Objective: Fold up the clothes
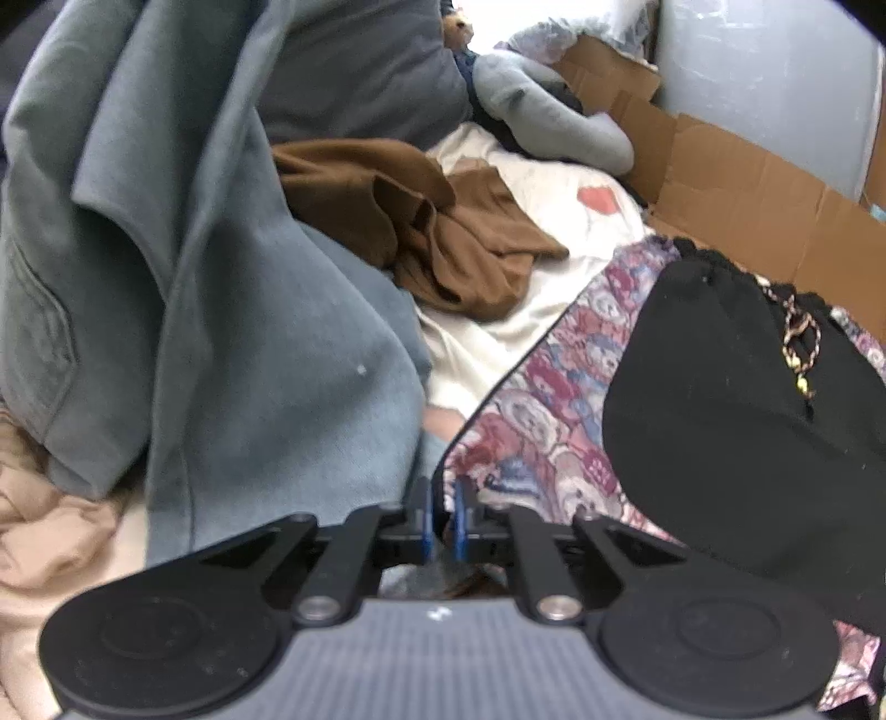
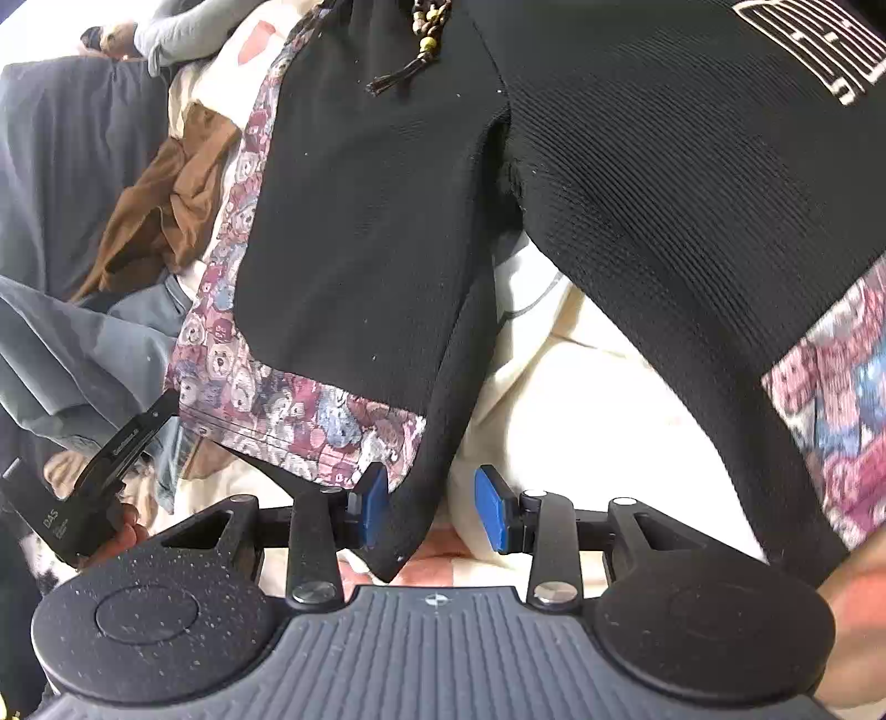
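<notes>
A black ribbed garment point(image 2: 637, 183) with teddy-bear print panels point(image 2: 299, 404) lies spread on a cream sheet point(image 2: 581, 399). In the left wrist view the black cloth point(image 1: 720, 399) and bear print point(image 1: 554, 399) fill the right side. My left gripper point(image 1: 441, 523) is shut on the lower edge of the bear-print panel. My right gripper point(image 2: 434, 507) is open, its blue pads point(image 2: 490, 507) on either side of the black hem corner point(image 2: 412, 531), which hangs between them. The left gripper's body also shows in the right wrist view point(image 2: 105, 482).
A grey-blue garment point(image 1: 210, 266) is heaped at the left, a brown garment point(image 1: 432, 232) behind it, beige cloth point(image 1: 50, 526) at lower left. A grey sock point(image 1: 554, 111) and cardboard box flaps point(image 1: 747, 194) lie at the back right. A beaded cord point(image 2: 429, 33) lies on the black cloth.
</notes>
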Action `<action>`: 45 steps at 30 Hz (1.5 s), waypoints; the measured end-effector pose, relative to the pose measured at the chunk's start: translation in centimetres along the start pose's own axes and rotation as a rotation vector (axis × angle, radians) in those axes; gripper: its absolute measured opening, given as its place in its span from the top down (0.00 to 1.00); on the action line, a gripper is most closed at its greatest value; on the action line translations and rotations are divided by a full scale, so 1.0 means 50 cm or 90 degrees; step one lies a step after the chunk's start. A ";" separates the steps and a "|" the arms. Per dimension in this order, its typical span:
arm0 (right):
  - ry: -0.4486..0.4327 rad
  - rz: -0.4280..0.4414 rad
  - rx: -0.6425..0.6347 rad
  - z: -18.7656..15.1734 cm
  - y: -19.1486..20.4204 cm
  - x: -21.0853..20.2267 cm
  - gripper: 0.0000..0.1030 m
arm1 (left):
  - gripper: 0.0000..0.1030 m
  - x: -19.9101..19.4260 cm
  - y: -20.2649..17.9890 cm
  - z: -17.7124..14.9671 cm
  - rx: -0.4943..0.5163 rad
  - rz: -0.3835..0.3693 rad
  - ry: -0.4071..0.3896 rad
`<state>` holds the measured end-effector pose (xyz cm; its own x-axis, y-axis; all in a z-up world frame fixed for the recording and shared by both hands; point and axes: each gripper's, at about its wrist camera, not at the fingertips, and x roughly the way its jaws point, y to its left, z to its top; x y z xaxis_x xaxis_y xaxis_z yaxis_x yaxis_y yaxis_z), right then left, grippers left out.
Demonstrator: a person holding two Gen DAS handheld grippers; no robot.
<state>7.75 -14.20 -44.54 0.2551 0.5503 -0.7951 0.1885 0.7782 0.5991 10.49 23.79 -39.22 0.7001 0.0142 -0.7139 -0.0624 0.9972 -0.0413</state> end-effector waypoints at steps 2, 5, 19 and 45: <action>-0.002 0.011 0.010 -0.006 -0.008 -0.002 0.60 | 0.94 -0.007 0.013 0.009 -0.015 -0.010 0.001; 0.000 0.036 0.020 -0.012 -0.016 -0.001 0.60 | 0.94 -0.009 0.030 0.014 -0.030 -0.012 0.007; 0.048 0.081 0.059 -0.007 -0.069 0.046 1.00 | 0.94 -0.012 0.063 0.025 -0.059 -0.027 0.037; 0.114 0.024 -0.053 -0.005 -0.045 0.047 0.97 | 0.94 0.024 0.061 0.040 -0.070 0.005 0.091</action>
<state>7.71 -14.59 -47.76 0.0859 0.6191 -0.7806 0.1012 0.7740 0.6250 12.56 26.98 -38.81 0.5912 0.0040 -0.8065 -0.1505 0.9830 -0.1054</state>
